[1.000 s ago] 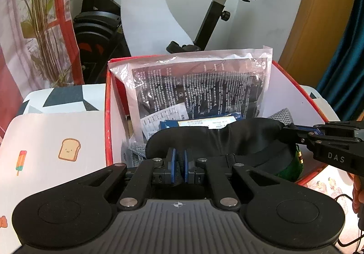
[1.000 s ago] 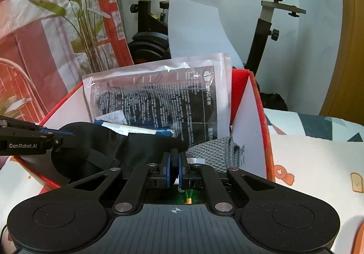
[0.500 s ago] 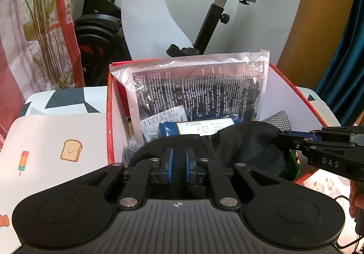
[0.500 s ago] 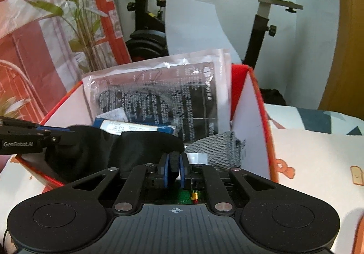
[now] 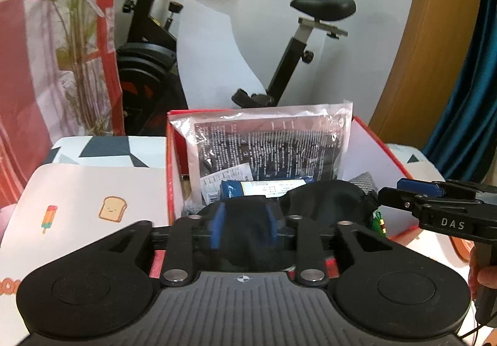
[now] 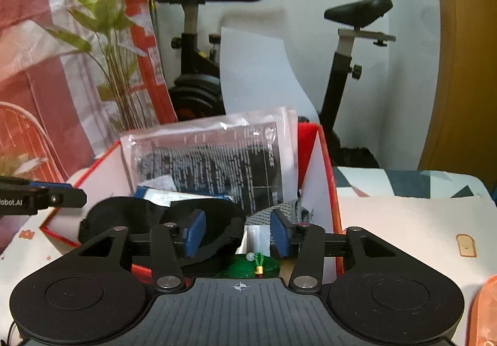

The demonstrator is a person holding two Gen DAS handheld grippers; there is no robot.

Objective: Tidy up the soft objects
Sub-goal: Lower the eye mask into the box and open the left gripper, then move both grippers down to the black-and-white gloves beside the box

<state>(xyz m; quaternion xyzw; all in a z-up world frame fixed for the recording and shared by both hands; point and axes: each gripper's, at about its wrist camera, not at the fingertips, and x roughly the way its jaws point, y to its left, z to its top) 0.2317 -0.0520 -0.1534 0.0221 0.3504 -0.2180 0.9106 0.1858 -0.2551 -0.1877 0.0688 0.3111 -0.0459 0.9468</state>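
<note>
The box (image 5: 385,144) is red outside and white inside. A clear plastic bag (image 5: 270,141) in it shows black contents under white print. In front lie a blue packet (image 5: 267,187) with a white label, a black eye mask (image 6: 149,215), a grey knit piece (image 6: 279,212) and a green pouch (image 6: 245,265). The tablecloth (image 5: 93,190) is white with toast and popsicle drawings. The gripper pads (image 6: 195,231) are blue.

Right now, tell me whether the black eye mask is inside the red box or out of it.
Inside. The black eye mask lies on the other items within the red box walls, below its rim.
</note>
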